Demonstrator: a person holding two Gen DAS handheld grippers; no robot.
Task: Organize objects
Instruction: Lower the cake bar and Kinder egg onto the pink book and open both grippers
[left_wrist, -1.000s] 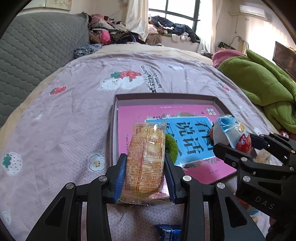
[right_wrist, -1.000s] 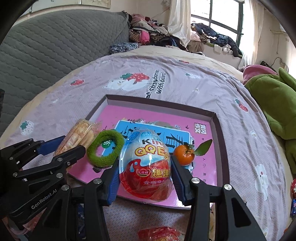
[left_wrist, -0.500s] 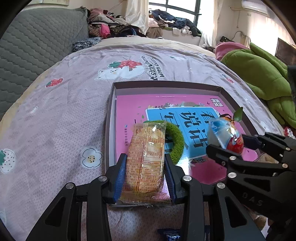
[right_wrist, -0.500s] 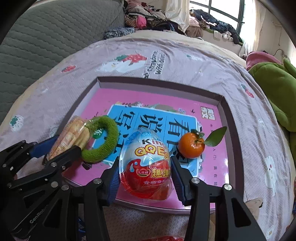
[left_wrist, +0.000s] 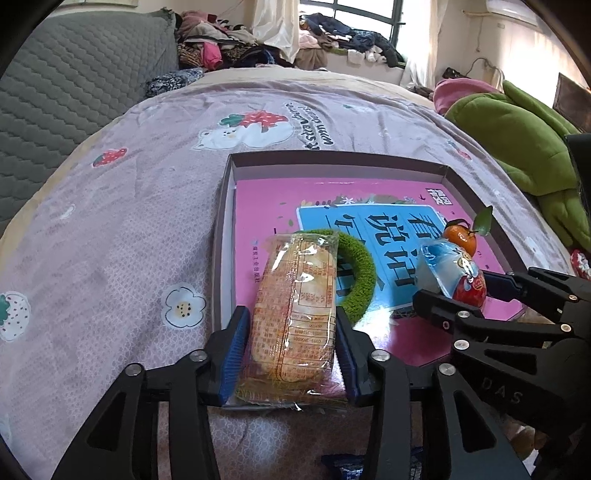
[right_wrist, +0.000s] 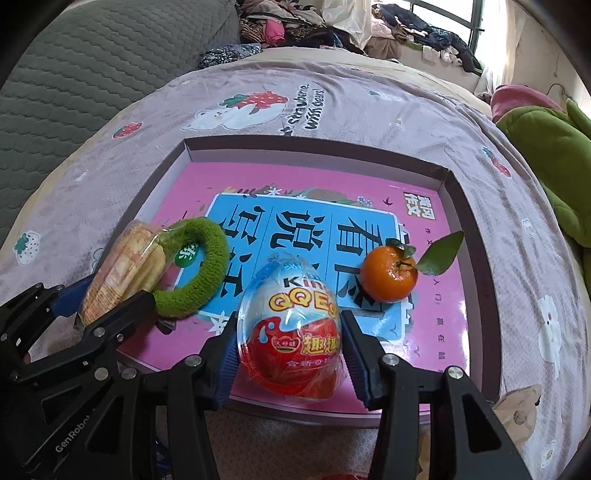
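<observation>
Cracker pack (left_wrist: 293, 317) between opening left gripper (left_wrist: 291, 354) jaws, lengthwise, pointing away. Egg (right_wrist: 291, 332) gripped by right gripper (right_wrist: 290, 354) jaws, tip away.

Left claw (left_wrist: 291, 350) now opening off cracker pkt (left_wrist: 293, 317), pkt's far end lying on green ring (left_wrist: 354, 277) in tray (left_wrist: 332, 160).

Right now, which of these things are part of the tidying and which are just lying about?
In the job:
- biscuit packet between the opening left claw
- toy egg in the right claw
- green ring
- tangerine
- pink box

Lying about:
- green blanket
- clothes pile
- grey headboard
</observation>
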